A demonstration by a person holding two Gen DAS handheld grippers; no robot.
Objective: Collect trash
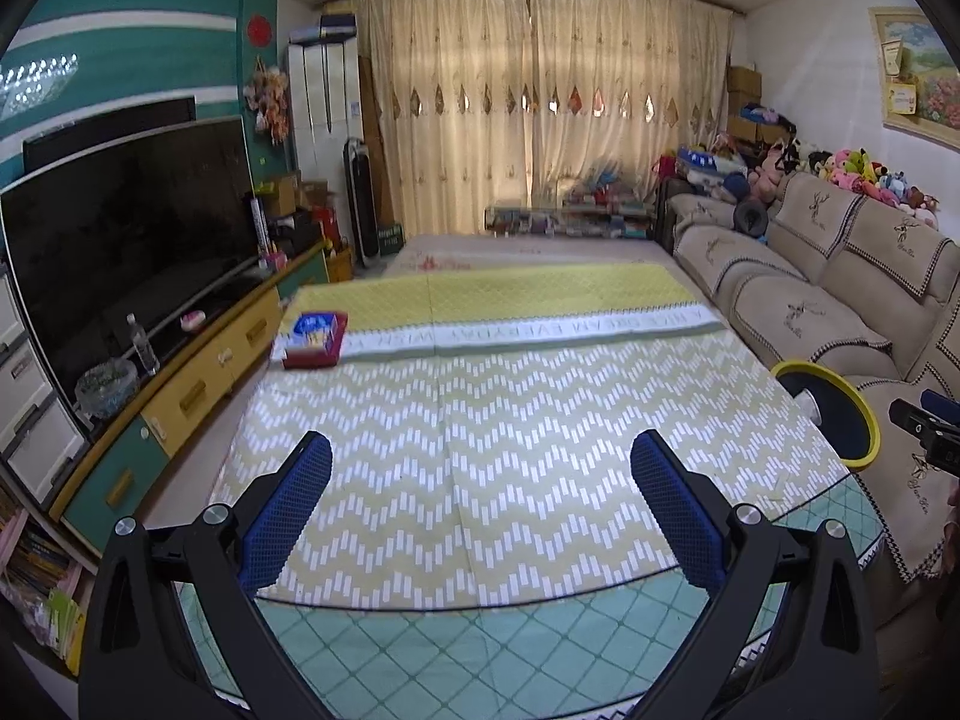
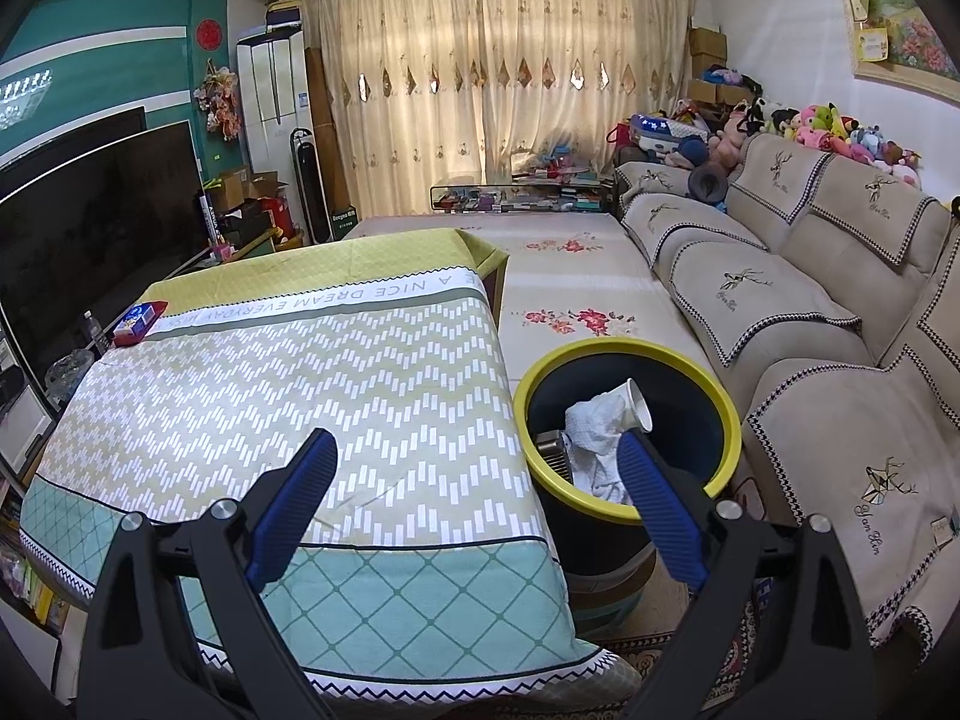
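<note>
A: Trash, as far as I can tell, is already in the bin (image 2: 627, 432): a white paper cup (image 2: 637, 405), crumpled tissue (image 2: 591, 441) and something ribbed and metallic beneath. The bin stands on the floor just right of the table (image 2: 288, 384), between it and the sofa (image 2: 840, 324).

B: And the grippers?

A: The right gripper (image 2: 474, 468) is spread wide with nothing between its blue pads; its right finger (image 2: 660, 510) hangs over the bin's near rim. The left gripper (image 1: 480, 468) is equally wide and empty, above the cloth-covered table.

B: What could go wrong?

A: That right finger could catch the yellow rim and tip the bin, spilling the cup, which sits high on the tissue. Also, the red tray (image 1: 315, 339) at the table's far left holds a blue packet; I can't tell whether that is trash, so grabbing it may be a mistake.

B: Do the views differ?

A: The right wrist view looks into the bin. The left wrist view shows only a sliver of it (image 1: 864, 420) at the right edge, but shows the tray closer, and a plastic bottle (image 1: 143, 345) on the TV cabinet (image 1: 198, 372).
</note>
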